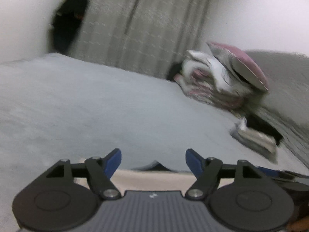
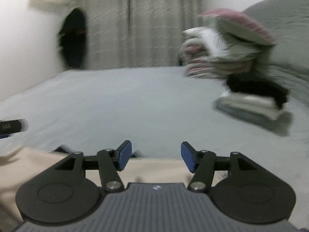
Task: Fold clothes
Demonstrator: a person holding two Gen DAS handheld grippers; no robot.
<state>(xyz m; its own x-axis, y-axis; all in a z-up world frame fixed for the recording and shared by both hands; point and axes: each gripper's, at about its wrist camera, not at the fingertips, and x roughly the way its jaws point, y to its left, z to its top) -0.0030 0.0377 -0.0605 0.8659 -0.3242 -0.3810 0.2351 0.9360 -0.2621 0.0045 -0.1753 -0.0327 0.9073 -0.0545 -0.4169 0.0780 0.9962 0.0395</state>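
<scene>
**Mia:** What are the two grabbers doing?

**Ben:** The left gripper (image 1: pixel 153 161) has its blue tips spread apart. Nothing is between them. It has let go. The right gripper (image 2: pixel 156 157) is the same, tips apart and holding nothing.

**Mia:** Where is the thing to fold?

**Ben:** It is a cream cloth (image 2: pixel 160 171). It lies flat on the bed (image 2: pixel 119 100), right under both grippers, at the near edge. In the left view the cream cloth (image 1: pixel 154 179) shows just below the blue tips. A bit of dark blue peeks out at its far edge.

**Mia:** Do the tips touch it?

**Ben:** I cannot tell. They sit just above it, not pinching it.

**Mia:** What else is on the bed?

**Ben:** A small stack of folded clothes (image 2: pixel 255 104) sits far off on the right, with something black on top. Behind it is a tall pile of bedding (image 2: pixel 218 58), and a pink pillow (image 2: pixel 243 25) rests on that. Both look blurry.

**Mia:** And at the back?

**Ben:** Grey curtains (image 1: pixel 143 29) hang there. Something dark (image 1: pixel 67 23) hangs by the white wall.
</scene>
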